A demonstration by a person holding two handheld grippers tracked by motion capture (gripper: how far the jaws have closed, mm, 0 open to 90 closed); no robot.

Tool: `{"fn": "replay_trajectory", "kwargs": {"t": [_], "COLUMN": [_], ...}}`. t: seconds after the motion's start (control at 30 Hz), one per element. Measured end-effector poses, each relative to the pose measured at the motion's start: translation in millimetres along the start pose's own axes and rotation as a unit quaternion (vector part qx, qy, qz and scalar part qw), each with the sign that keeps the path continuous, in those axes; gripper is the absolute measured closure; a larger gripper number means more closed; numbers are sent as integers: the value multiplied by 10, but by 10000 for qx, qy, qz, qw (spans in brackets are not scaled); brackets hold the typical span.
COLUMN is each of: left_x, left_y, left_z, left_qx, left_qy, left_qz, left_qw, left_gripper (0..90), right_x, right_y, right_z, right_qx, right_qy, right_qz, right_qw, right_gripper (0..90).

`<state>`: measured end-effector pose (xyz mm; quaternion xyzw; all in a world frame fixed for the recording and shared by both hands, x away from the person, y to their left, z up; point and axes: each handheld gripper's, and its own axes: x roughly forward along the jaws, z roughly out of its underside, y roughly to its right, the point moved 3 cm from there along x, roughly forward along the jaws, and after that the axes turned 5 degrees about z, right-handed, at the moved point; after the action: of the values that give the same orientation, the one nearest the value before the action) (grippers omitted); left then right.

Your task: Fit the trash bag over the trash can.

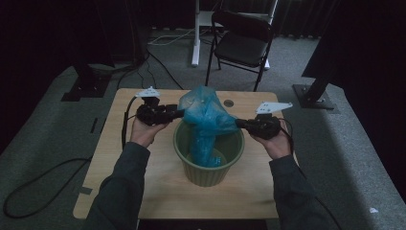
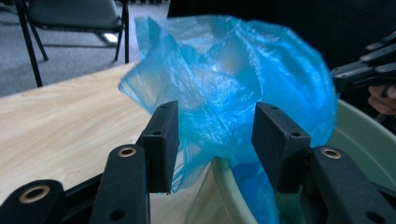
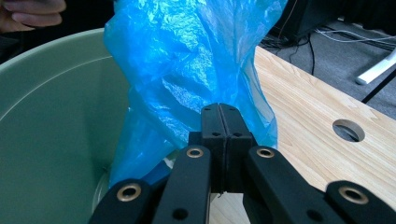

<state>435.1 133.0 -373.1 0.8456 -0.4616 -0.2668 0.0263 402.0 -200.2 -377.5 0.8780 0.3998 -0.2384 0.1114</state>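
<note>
text: none legible | labels: none (bag, bucket, table plain)

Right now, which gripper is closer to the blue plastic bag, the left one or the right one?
Right. The right gripper is shut on the blue plastic bag at its edge. The left gripper stands open, bag film loose between its jaws, above the green bin's rim.

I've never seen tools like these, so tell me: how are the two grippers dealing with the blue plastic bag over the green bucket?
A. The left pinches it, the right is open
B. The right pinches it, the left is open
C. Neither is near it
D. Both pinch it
B: the right gripper has its jaws pressed together on the blue plastic bag, while the left gripper stands open around the bag.
</note>
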Motion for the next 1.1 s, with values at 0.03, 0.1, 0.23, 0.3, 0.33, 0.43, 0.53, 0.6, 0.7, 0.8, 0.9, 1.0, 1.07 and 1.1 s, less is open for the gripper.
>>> {"fn": "replay_trajectory", "kwargs": {"t": [0.03,0.1,0.23,0.3,0.33,0.43,0.53,0.6,0.7,0.8,0.9,1.0,1.07,1.1], "left_x": [19,35,-4,-49,-73,-140,-196,-221,-271,-322,-346,-389,-410,-426], "left_y": [4,15,32,44,53,80,96,99,111,138,153,203,229,243], "left_z": [7,25,72,96,109,157,224,259,329,451,522,626,656,674], "left_qx": [14,46,104,132,158,249,299,287,292,267,263,271,286,287], "left_qy": [-39,-108,-160,-129,-137,-147,-174,-159,-169,-189,-197,-242,-243,-223], "left_qz": [-12,-67,-119,-139,-168,-272,-318,-323,-336,-318,-302,-256,-246,-223], "left_qw": [10000,9999,9997,9997,9996,9992,9989,9989,9989,9990,9990,9990,9990,9991], "left_gripper": [538,683,852,884,888,892,892,892,892,891,891,892,892,892], "right_x": [-2,-8,-37,-55,-60,-91,-124,-135,-172,-217,-241,-281,-290,-309], "right_y": [-4,-5,5,14,17,20,16,16,-2,-24,-35,-76,-85,-100], "right_z": [-2,0,24,47,56,92,121,128,159,195,217,267,277,300], "right_qx": [-9,-17,-17,-18,-21,-22,-15,-17,-29,-46,-66,-118,-111,-107], "right_qy": [-1,1,-12,-30,-34,-52,-49,-54,-65,-71,-70,-117,-111,-108], "right_qz": [1,-9,4,20,25,38,30,29,17,-22,-69,-125,-140,-182], "right_qw": [10000,10000,10000,10000,10000,10000,10000,10000,10000,10000,9999,9998,9998,9997], "right_gripper": [898,898,898,898,898,898,898,898,898,898,899,900,900,899]}}
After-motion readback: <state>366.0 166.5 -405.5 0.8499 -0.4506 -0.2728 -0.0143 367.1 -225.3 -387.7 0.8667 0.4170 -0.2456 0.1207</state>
